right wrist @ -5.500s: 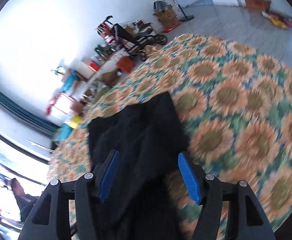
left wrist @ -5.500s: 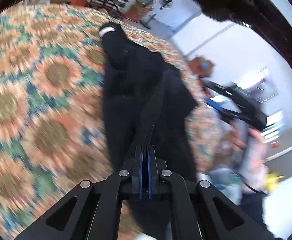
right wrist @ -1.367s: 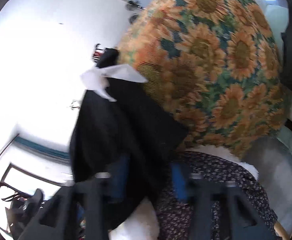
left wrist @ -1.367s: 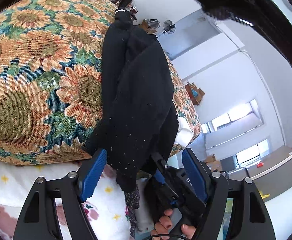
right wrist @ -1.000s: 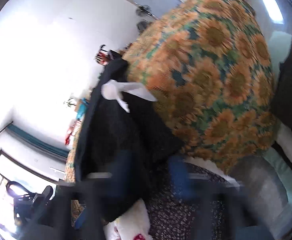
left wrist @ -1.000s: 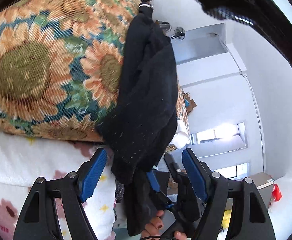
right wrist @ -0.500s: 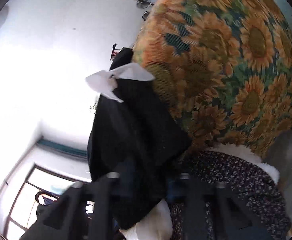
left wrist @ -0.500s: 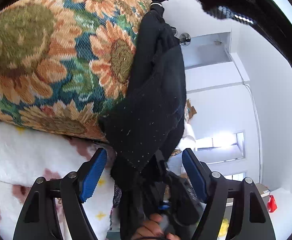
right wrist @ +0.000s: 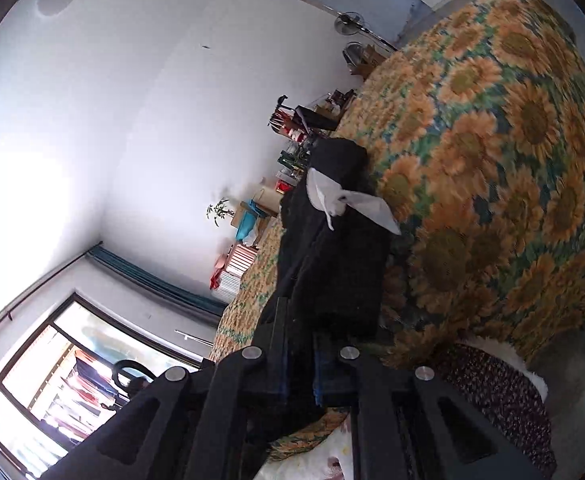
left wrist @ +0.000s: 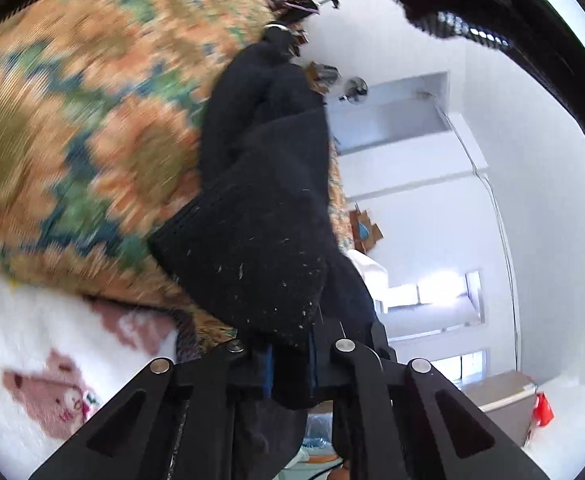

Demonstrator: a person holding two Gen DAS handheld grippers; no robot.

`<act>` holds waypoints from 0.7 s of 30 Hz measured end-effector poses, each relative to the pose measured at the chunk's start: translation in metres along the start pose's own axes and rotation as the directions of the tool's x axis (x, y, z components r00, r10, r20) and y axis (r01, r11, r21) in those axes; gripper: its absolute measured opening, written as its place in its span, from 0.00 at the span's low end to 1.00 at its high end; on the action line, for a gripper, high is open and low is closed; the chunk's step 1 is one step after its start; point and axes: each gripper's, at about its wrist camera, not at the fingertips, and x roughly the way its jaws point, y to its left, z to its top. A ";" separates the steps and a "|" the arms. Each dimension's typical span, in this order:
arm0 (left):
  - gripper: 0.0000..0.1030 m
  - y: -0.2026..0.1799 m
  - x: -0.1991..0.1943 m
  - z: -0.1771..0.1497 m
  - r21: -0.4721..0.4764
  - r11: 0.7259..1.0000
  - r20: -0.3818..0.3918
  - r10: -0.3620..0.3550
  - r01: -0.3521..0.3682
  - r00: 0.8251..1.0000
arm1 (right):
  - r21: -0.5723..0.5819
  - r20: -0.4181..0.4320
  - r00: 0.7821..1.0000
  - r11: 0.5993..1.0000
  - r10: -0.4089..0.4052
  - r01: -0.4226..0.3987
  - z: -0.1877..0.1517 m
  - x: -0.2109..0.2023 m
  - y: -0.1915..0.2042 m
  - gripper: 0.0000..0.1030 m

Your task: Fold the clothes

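Both pairs of jaws, spread wide around the hem half a second ago, have now closed on it: the left gripper (left wrist: 288, 364) pinches the near end of the black knit garment (left wrist: 260, 216) at 6 o'clock in the left wrist view, with the fabric bunched between its pads, and the right gripper (right wrist: 300, 364) is clamped on a neighbouring stretch of the same edge. From both holds the garment runs toward 12 o'clock as a long, narrow, doubled-over strip on the sunflower bedspread (left wrist: 72, 128), its near end hanging off the bed's edge over a white patterned blanket (left wrist: 32, 344). A white label (right wrist: 344, 200) sticks up partway along it in the right wrist view. The knit looks soft, limp and fairly thick, flecked with lint; judged from that, it should sag and stretch rather than keep a crease, and is unlikely to slip from the pads. Holds at the two hem corners, kept well apart, would best keep the edge taut. How far the folding has come, this strip alone does not settle.
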 end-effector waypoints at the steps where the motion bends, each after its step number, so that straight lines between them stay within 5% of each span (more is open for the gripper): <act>1: 0.11 -0.006 0.000 0.007 0.012 1.000 -0.002 -0.010 0.010 1.000 | -0.019 -0.004 1.000 1.000 0.002 -0.002 0.008 -0.008 0.000 0.09; 10: 0.11 -0.078 0.010 0.107 0.166 0.986 0.107 -0.043 0.024 0.993 | -0.295 -0.013 0.999 0.955 -0.036 0.030 0.099 0.053 0.078 0.09; 17: 0.09 -0.109 0.057 0.226 0.243 0.960 0.230 0.085 -0.142 0.969 | -0.454 -0.003 0.995 0.887 -0.099 0.087 0.166 0.170 0.124 0.09; 21: 0.09 -0.097 0.106 0.287 0.216 0.950 0.232 0.177 -0.227 0.957 | -0.401 -0.041 0.987 0.907 -0.157 0.128 0.202 0.249 0.109 0.09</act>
